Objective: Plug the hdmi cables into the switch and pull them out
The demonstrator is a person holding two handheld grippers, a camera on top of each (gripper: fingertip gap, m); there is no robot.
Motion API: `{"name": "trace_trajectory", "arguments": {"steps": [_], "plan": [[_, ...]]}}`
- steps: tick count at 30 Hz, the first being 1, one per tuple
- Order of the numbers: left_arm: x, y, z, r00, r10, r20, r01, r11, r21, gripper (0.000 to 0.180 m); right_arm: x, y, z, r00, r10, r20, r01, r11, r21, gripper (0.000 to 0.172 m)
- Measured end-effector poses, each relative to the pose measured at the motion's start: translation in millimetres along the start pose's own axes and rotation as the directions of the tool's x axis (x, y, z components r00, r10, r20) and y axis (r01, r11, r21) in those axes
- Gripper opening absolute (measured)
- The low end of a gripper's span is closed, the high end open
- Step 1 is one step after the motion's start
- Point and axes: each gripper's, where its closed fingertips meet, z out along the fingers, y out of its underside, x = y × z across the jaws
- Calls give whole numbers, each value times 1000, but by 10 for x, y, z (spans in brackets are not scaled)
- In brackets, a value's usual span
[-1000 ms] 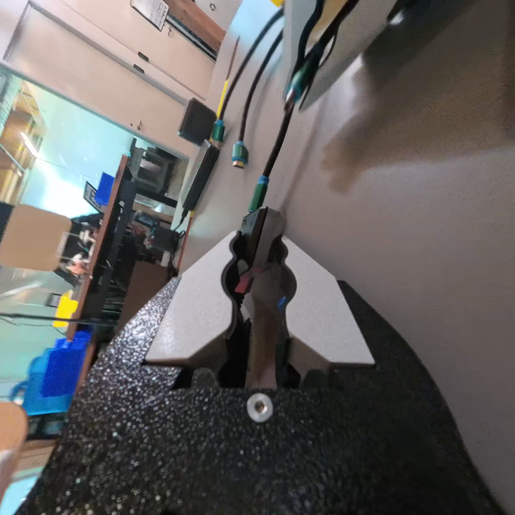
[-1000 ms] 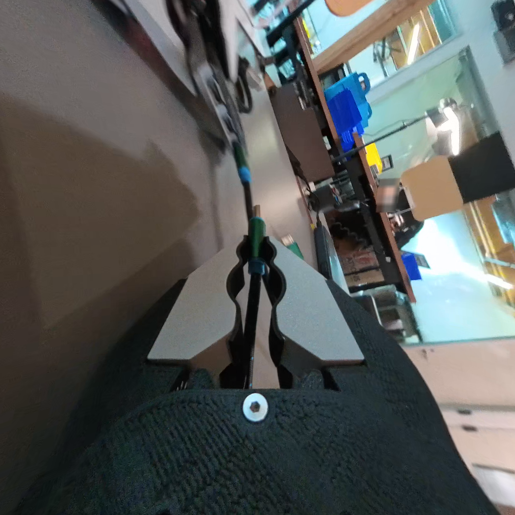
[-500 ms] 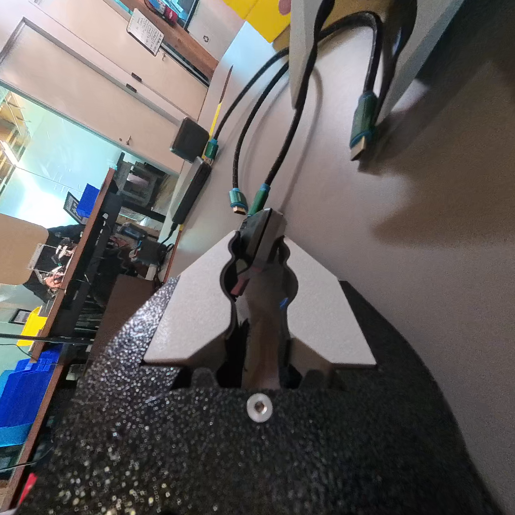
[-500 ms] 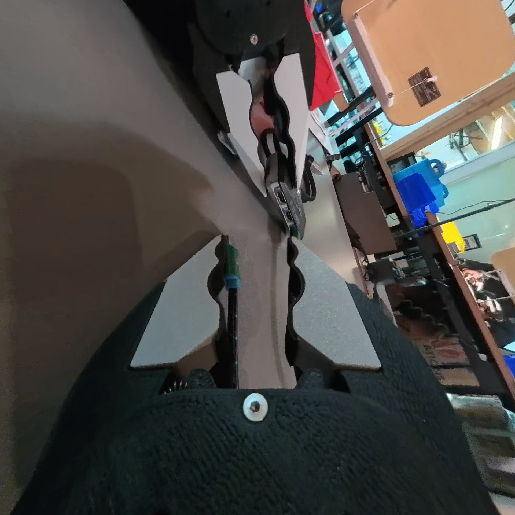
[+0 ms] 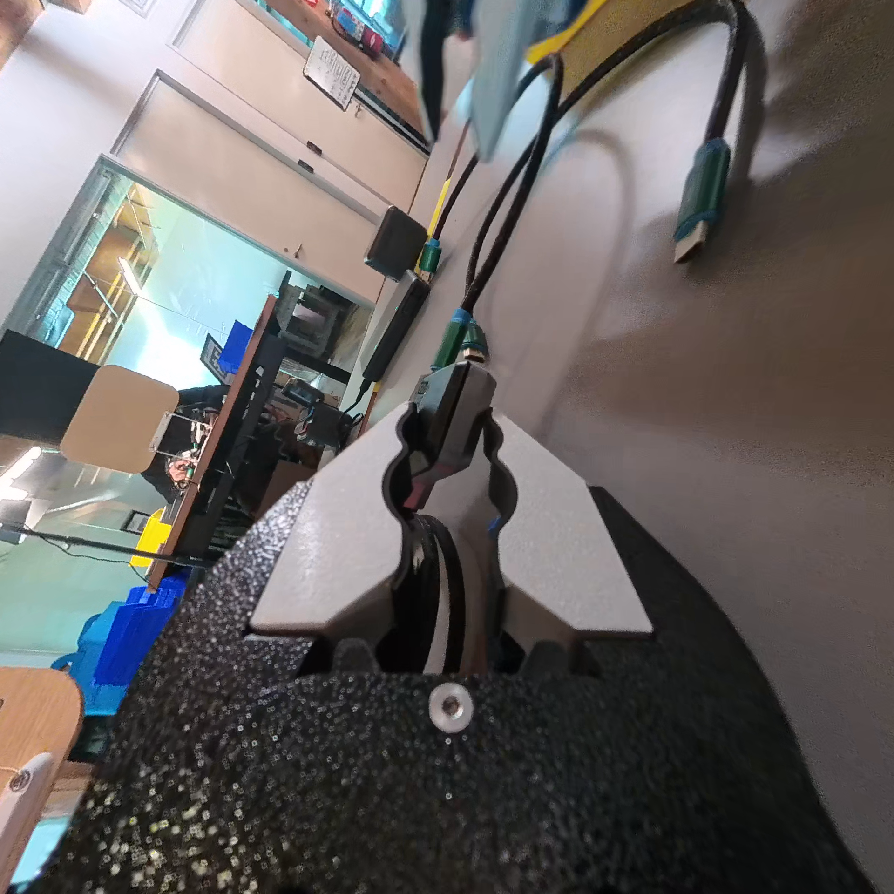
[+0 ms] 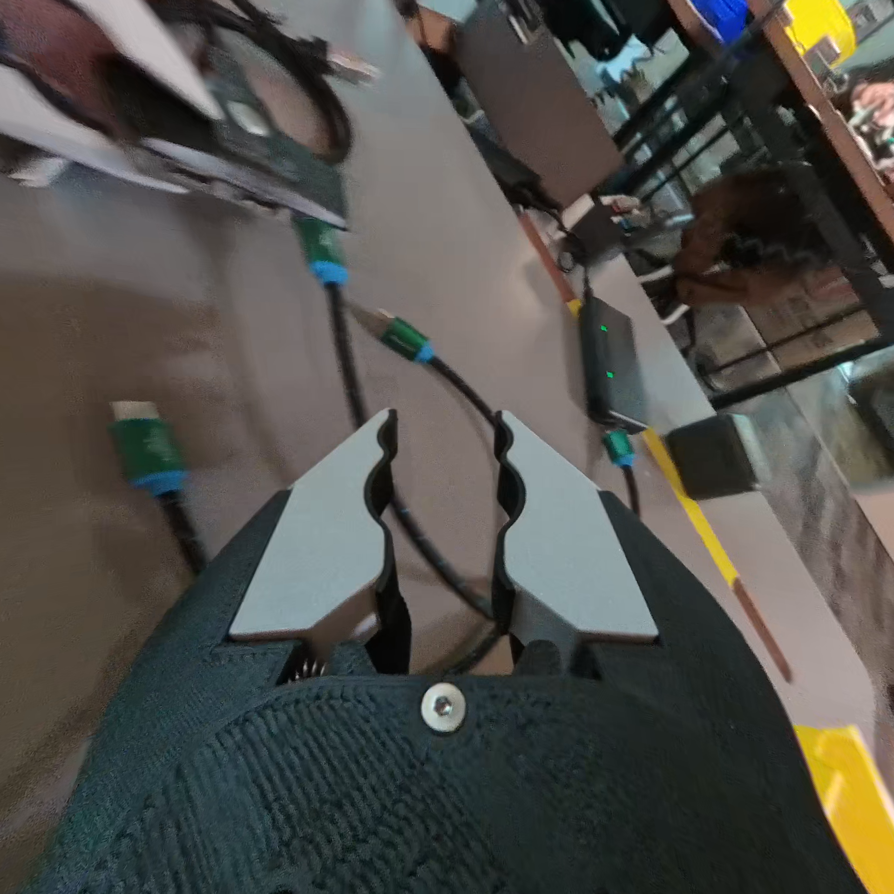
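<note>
My left gripper (image 5: 452, 415) is shut on the dark grey HDMI switch (image 5: 447, 394), held edge-up just over the table. One green HDMI plug (image 5: 446, 344) sits in the switch's far end, and a second green plug (image 5: 476, 341) lies loose right beside it. My right gripper (image 6: 445, 421) is open and empty; a black cable (image 6: 435, 546) on the table passes under its gap. A loose green plug (image 6: 145, 450) lies to its left and another (image 6: 401, 336) ahead. The switch (image 6: 290, 164) with its plugged cable (image 6: 321, 246) shows blurred at the upper left of the right wrist view.
A black box with green lights (image 6: 609, 363) lies at the table's far edge with a green plug (image 6: 617, 447) in it; a darker block (image 6: 711, 454) sits beside it. Yellow tape (image 6: 696, 527) marks the edge. A loose plug (image 5: 699, 208) lies to the right in the left wrist view. The left gripper's tips are roughly 15 cm from the right gripper's. The right tips stand about 10 cm off the loose green plug (image 6: 145, 450). My left wrist view (image 5: 696, 189) looks at it from another angle.
My right gripper was shut on a green plug's cable, then opened and let it go, and has drawn back from the switch. My left gripper keeps its hold on the switch.
</note>
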Motion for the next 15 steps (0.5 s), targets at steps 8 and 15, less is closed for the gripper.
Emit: {"name": "trace_trajectory", "arguments": {"steps": [8,15], "plan": [[217,-92,-34,992,82,-99,-76,995,61,25,152,314,867,925,49,378,112,913,-393,50],[168,-141,-88,994,51,-92,-42,994,102,25,177,394,1054,904,-18,427,224,871,-437,7]]}}
